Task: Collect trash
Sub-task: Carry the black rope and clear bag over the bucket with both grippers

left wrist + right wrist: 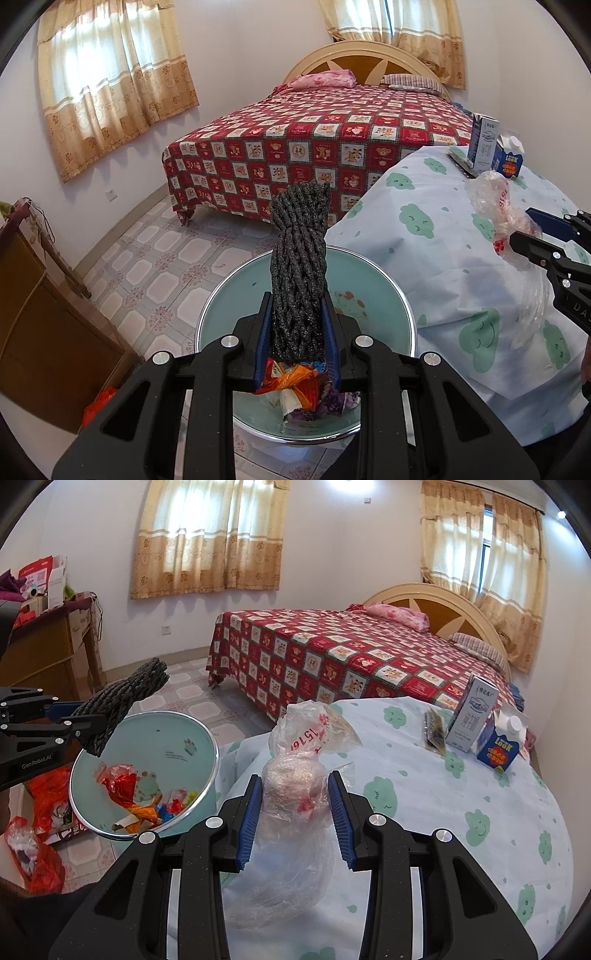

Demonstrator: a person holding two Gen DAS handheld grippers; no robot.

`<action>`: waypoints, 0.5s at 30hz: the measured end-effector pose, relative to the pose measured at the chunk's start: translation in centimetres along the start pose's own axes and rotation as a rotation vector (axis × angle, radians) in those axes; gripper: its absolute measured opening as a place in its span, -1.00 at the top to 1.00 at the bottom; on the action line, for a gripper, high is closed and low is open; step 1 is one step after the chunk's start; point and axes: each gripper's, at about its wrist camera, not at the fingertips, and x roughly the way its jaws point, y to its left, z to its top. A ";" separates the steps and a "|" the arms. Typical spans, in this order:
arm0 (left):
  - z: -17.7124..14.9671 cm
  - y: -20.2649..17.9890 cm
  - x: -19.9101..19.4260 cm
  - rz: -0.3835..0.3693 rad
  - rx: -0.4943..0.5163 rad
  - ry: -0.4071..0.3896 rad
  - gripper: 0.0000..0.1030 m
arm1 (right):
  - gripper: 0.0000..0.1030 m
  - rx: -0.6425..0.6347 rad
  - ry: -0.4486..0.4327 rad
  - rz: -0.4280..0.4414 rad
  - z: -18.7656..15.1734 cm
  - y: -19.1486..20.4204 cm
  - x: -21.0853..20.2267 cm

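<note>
My left gripper [297, 314] is shut on a dark grey foam net sleeve [299, 258] and holds it over the open teal trash bin [391, 295]. The bin holds several crumpled coloured wrappers [295, 384]. In the right wrist view the sleeve [122, 701] hangs over the bin [199, 734]. My right gripper [295, 790] is shut on a crumpled clear plastic bag [299, 786] with red print, on the table. The bag also shows in the left wrist view [495, 206].
The round table [461, 830] has a white cloth with green clouds. Two cartons [498, 742] and a flat dark packet [434, 731] stand at its far side. A bed [332, 657] lies behind. Red bags [40, 834] lie on the floor left of the bin, near a wooden desk [44, 646].
</note>
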 end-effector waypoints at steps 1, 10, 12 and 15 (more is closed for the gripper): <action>0.1 0.1 -0.1 0.002 -0.003 -0.001 0.52 | 0.28 -0.002 0.000 0.001 0.1 0.1 0.0; -0.2 0.9 0.1 0.016 -0.017 0.009 0.52 | 0.28 -0.027 -0.003 0.015 0.7 1.0 0.3; -0.3 1.1 0.1 0.019 -0.020 0.010 0.52 | 0.28 -0.034 -0.003 0.019 0.8 1.4 0.4; -0.3 1.4 0.2 0.022 -0.026 0.013 0.52 | 0.28 -0.041 -0.003 0.025 1.0 1.7 0.6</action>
